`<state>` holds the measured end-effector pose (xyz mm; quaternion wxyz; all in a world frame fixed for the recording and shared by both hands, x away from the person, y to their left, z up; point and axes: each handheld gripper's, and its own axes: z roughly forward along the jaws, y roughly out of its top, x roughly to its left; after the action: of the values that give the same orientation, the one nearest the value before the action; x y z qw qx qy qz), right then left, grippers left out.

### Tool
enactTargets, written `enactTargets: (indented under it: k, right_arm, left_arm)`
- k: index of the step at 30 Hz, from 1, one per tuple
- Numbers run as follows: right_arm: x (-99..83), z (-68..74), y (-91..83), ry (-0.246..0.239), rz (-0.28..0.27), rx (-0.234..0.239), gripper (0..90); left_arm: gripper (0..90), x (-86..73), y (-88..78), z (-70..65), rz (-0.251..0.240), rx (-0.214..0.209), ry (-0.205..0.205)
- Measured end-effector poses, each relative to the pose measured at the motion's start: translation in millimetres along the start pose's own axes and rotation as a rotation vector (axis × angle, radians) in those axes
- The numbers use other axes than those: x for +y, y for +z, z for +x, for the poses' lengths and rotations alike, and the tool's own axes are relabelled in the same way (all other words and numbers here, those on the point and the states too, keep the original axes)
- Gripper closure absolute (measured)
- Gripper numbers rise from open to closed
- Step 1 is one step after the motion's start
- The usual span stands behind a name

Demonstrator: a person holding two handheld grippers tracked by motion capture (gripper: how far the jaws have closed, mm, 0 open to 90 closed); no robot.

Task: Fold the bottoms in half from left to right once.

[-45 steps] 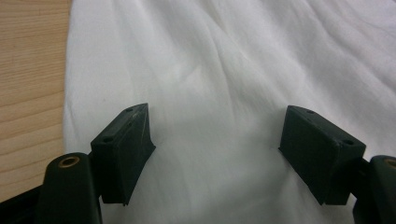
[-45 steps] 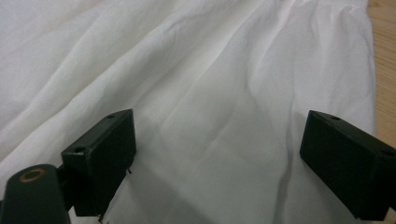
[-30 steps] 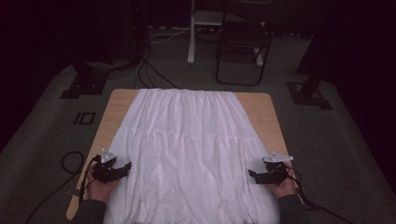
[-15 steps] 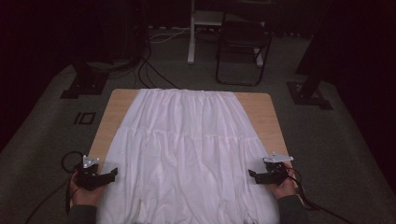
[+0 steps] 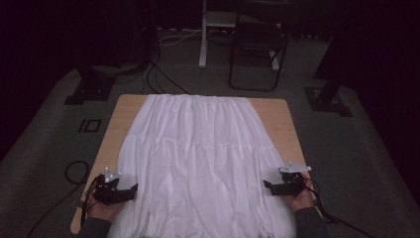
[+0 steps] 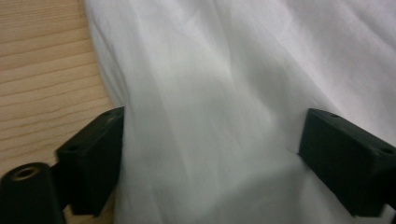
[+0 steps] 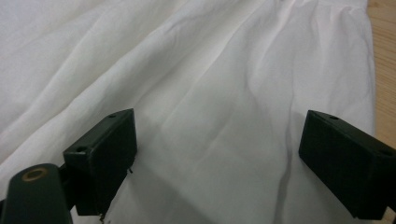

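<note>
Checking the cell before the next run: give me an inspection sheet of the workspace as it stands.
Surface: wooden table, bare along both side edges and at the far corners.
Job's things: white skirt spread flat over most of the table, gathered band at the far end, hem toward the person.
Clutter: nothing seen on the table.
Grippers: left gripper at the skirt's near left edge, jaws wide and just opened further, cloth lying between them unpinched; right gripper at the near right edge, jaws open over the cloth.
Cables: gripper cable looped on the floor; more cables on the floor beyond the table.
Surroundings: grey carpet, folding chair, stand bases, dark background.
</note>
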<state>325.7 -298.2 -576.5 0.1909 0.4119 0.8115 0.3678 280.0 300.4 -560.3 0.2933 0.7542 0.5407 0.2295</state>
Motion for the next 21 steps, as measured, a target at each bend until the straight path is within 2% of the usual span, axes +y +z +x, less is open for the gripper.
enactTargets:
  k: [2, 5, 7, 8, 9, 11, 12, 13, 15, 16, 19, 21]
  right_arm:
    - [-0.8, 0.5, -1.4, 0.0, -0.009, 0.003, 19.0]
    - [-1.2, -0.7, -6.3, 0.018, -0.014, 0.0, 34.1]
    - [-0.5, -3.2, -15.5, 0.036, -0.034, -0.036, 35.3]
    - [-0.2, -5.0, -21.1, 0.05, -0.055, -0.056, 33.6]
    - [-0.1, -6.7, -26.1, 0.065, -0.069, -0.076, 28.1]
    - [-1.4, -9.2, -30.8, 0.097, -0.051, -0.133, 12.3]
    - [-3.2, -9.8, -30.8, 0.117, -0.027, -0.169, 10.4]
    - [-6.0, -10.5, -30.6, 0.134, -0.015, -0.184, 10.0]
    - [-10.8, -11.5, -29.2, 0.166, 0.0, -0.149, 9.7]
    - [-12.3, -10.8, -28.4, 0.165, 0.005, -0.147, 9.7]
    - [-13.7, -6.4, -23.2, 0.146, 0.031, -0.12, 9.6]
    - [-13.6, -1.9, -18.6, 0.112, 0.046, -0.11, 9.3]
  left_arm:
    - [32.3, 1.0, -3.1, -0.7, -0.007, -0.012, 0.006]
    - [66.6, 1.7, -5.5, 0.6, -0.01, -0.04, 0.016]
    - [81.5, 1.7, -5.4, 1.9, -0.01, -0.07, 0.013]
    - [84.4, 1.7, -5.3, 2.2, -0.011, -0.076, 0.019]
    - [85.0, 1.8, -5.3, 2.3, -0.011, -0.078, 0.021]
    - [85.4, 1.8, -5.2, 2.4, -0.011, -0.08, 0.022]
    - [85.4, 1.7, -5.2, 2.3, -0.013, -0.079, 0.023]
    - [85.4, 1.6, -5.1, 2.0, -0.014, -0.077, 0.023]
    - [85.4, 1.5, -5.3, 1.8, -0.014, -0.073, 0.028]
    - [85.4, 1.6, -5.3, 1.8, -0.013, -0.072, 0.032]
    - [85.5, 2.1, -5.2, 0.6, -0.012, -0.059, 0.042]
    - [85.5, 2.3, -5.3, -0.1, -0.011, -0.051, 0.051]
